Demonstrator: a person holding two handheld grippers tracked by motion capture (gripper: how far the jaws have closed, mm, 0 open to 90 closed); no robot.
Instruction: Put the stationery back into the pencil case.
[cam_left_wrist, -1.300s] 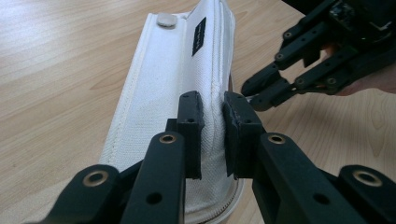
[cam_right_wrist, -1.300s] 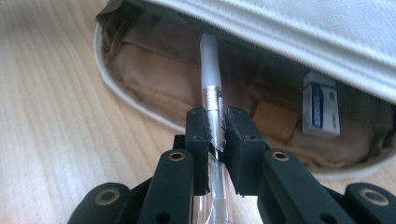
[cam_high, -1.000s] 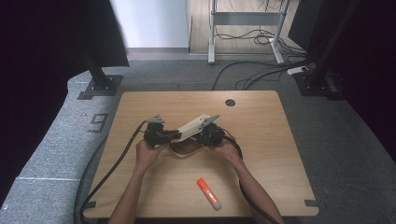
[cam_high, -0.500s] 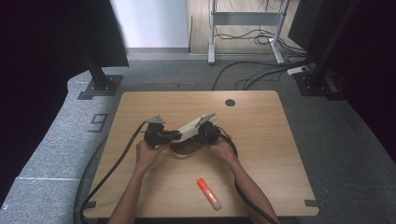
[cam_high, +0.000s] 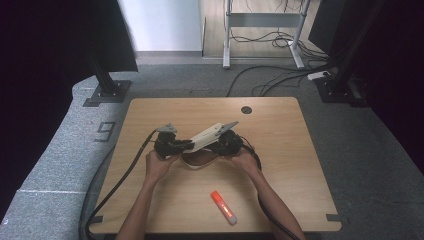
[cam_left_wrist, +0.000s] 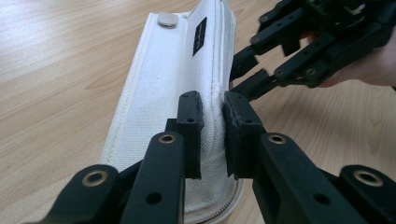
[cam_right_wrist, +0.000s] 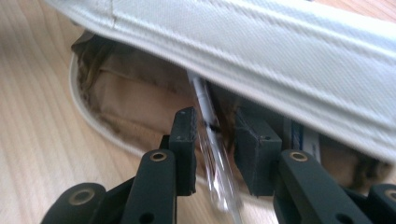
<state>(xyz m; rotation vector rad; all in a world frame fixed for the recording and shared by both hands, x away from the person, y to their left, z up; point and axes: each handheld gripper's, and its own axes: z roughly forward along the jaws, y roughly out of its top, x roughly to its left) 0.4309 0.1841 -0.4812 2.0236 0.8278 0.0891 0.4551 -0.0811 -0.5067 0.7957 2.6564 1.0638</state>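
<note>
A grey carpeted floor, marked with a "9" in tape, is seen around a wooden worktop in the high view. At the left of centre, the left gripper is held by one hand and is clenched on the upper edge of a white fabric pencil case, whose flap is lifted above the opened pouch. In the left gripper view, a snap button and a small black label are shown on the case; the label's writing cannot be read. At the right, the right gripper is held at the case's open mouth. In the right gripper view, a clear pen is seen between its parted jaws, which have just been opening, with the brown lining behind. Nearer the front edge, an orange glue stick is lying apart.
</note>
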